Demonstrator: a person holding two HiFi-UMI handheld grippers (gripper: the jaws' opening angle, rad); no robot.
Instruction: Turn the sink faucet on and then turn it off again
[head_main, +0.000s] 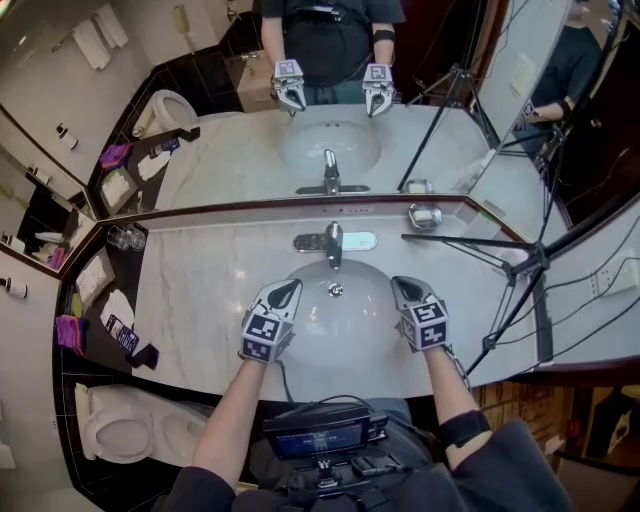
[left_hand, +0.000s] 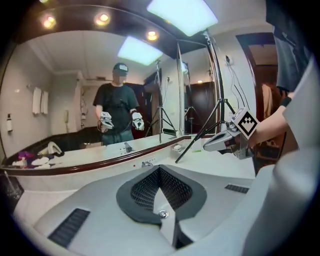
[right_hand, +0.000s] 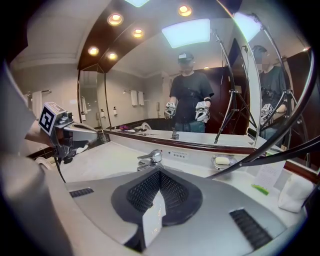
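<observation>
Oval basin (head_main: 300, 312) sunk in marble counter (head_main: 215, 290), drain (head_main: 336, 289) at its centre. Soap dish (head_main: 425, 214) at back right of counter, close under mirror (head_main: 330, 100); pale bar of soap (right_hand: 222, 161) lying in it. Cluster of glasses (head_main: 127, 237) at far left corner, contents not readable. Faucet (head_main: 333, 243) mounted on counter at middle of basin's back rim, between basin and mirror. Long axis running from mirror side toward the person, spout reaching out over back of basin and aimed toward drain; in right gripper view, lever on top (right_hand: 150, 159) angled leftward. Left gripper (head_main: 288, 291) held above front left of basin, jaws clenched tip to tip, nothing between them. Right gripper (head_main: 403, 287) held above front right of basin, jaws likewise pressed together and empty. Both pointed toward mirror and slightly down, drain between them, each well apart from faucet. Tripod (head_main: 520, 265) leg laid across right side of counter, passing near soap dish. Reflection of person and both grippers in mirror above faucet.
</observation>
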